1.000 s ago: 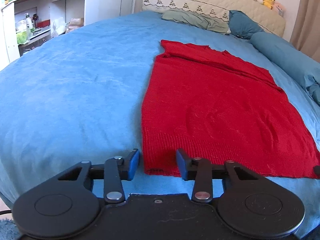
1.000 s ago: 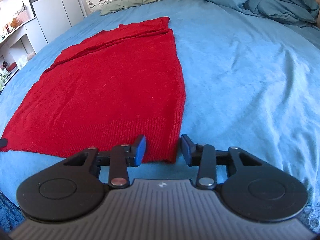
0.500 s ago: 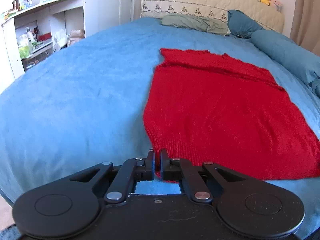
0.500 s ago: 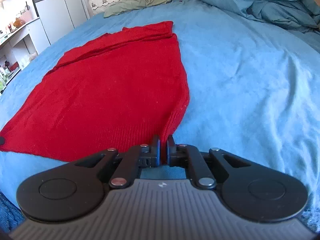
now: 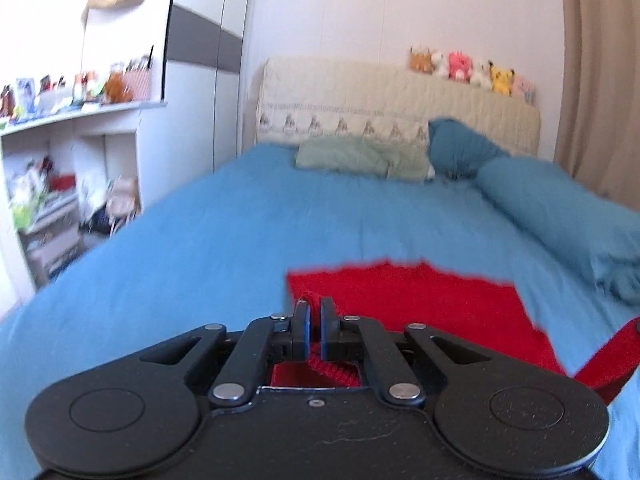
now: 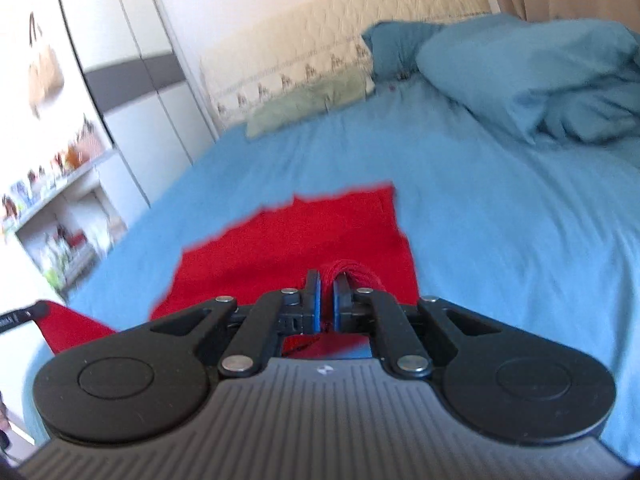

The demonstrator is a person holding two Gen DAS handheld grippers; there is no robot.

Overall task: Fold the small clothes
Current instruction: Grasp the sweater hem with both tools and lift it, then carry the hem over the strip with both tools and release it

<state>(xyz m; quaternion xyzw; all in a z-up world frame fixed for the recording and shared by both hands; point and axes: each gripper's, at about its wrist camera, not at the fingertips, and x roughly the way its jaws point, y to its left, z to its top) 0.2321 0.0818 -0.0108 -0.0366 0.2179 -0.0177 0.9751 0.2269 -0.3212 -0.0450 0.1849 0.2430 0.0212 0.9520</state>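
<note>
Both tongs have risen since the previous frames, lifting the near hem of the red knit garment point(image 5: 404, 300) off the blue bed point(image 5: 200, 240). Left tongs point(image 5: 314, 330): jaws narrow, clamped on a bunched corner of the knit at lower centre of the left view. Right tongs point(image 6: 326, 306): jaws narrow, clamped on a gathered fold of the garment point(image 6: 304, 236) at centre of the right view. Between the two grips the hem hangs raised; its far portion lies flat on the bed point(image 6: 500, 216) in mid-frame. Both views are motion-blurred. A green pillow point(image 5: 360, 156) rests against the headboard point(image 5: 360, 92) at upper centre; plush toys point(image 5: 472, 66) line its top edge.
</note>
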